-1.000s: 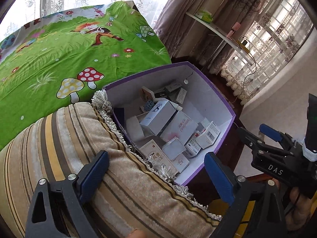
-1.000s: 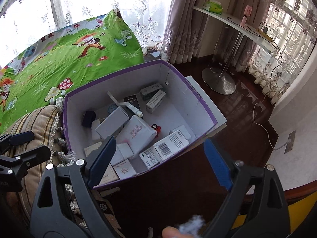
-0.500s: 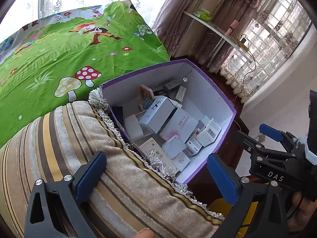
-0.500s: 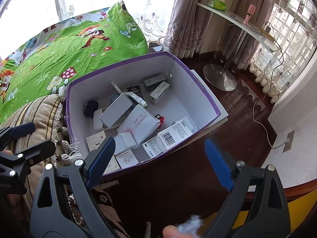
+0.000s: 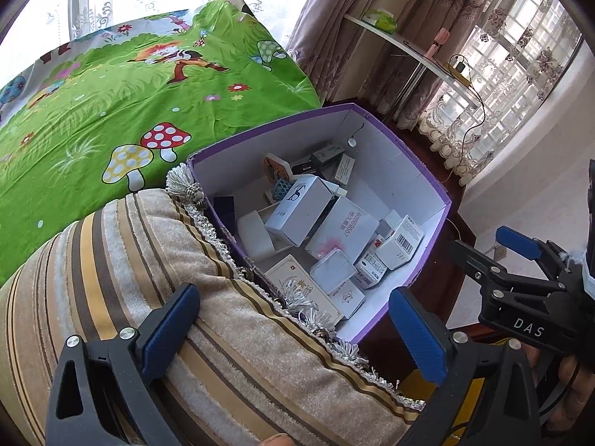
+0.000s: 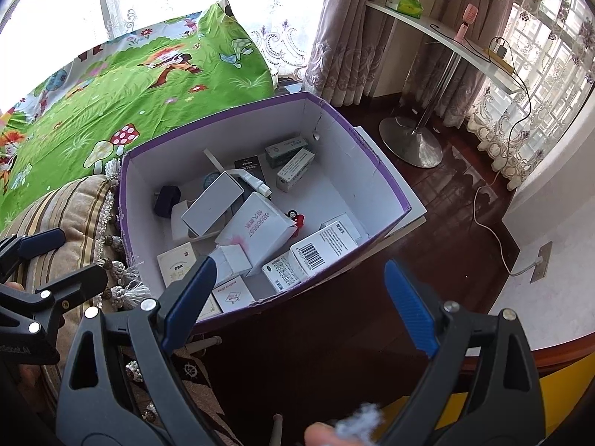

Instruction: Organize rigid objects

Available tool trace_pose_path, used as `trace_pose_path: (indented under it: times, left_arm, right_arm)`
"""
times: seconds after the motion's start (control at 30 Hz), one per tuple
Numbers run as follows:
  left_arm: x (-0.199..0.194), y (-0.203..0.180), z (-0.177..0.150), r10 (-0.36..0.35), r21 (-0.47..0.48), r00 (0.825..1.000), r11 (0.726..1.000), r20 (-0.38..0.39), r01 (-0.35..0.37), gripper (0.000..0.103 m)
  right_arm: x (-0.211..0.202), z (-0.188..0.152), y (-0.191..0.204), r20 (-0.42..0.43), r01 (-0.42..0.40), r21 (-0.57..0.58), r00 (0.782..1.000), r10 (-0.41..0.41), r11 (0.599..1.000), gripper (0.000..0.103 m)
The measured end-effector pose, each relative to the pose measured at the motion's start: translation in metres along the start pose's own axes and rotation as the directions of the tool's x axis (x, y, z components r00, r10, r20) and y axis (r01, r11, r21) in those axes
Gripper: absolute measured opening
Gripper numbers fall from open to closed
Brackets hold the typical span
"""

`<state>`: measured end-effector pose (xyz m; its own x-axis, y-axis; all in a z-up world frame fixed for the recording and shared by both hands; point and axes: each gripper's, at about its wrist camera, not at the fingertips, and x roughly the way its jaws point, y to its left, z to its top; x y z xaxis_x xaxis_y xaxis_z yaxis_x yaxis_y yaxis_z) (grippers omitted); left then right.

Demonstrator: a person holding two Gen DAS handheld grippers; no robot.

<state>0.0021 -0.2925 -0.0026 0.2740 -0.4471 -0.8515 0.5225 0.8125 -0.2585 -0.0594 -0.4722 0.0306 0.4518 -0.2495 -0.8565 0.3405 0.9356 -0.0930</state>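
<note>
left wrist view showed the left gripper [image 5: 293, 325] with its blue-padded jaws spread wide and nothing between them, hanging above a striped, tasselled cushion [image 5: 141, 278]. just past the cushion sat a purple-rimmed cardboard box [image 5: 427, 171] with white inner walls, pressed against the cushion's fringe. inside it lay a jumble of small rigid packages: a white carton with a grey logo [image 5: 303, 208] leaning on a larger white carton with pink print [image 5: 344, 228], a barcode carton [image 5: 401, 241] near the right wall, and a cream flat box [image 5: 297, 282] at the near edge. a green cartoon bedsheet [image 5: 130, 111] with mushrooms spread behind the box.

in the right wrist view the right gripper [image 6: 297, 297] also stood with jaws wide apart and empty, poised over the box's near rim and the dark wood floor [image 6: 446, 193]. the same pink-print carton [image 6: 256, 226] lay mid-box, the barcode carton [image 6: 323, 249] against the near right wall, and a dark blue object [image 6: 167, 200] by the left wall. a white shelf on a metal stand [image 6: 438, 41] stood by the curtains.
</note>
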Motion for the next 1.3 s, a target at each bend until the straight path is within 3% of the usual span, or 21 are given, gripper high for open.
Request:
trace_pose_path:
  times: [1.3]
  left_arm:
    - [0.0007,0.0008,0.0007,-0.001,0.000,1.000,1.000,-0.002,0.001,0.103]
  right_arm:
    - [0.0018,0.0008,0.0002,-0.007,-0.006,0.002,1.000,0.006,1.000,0.093]
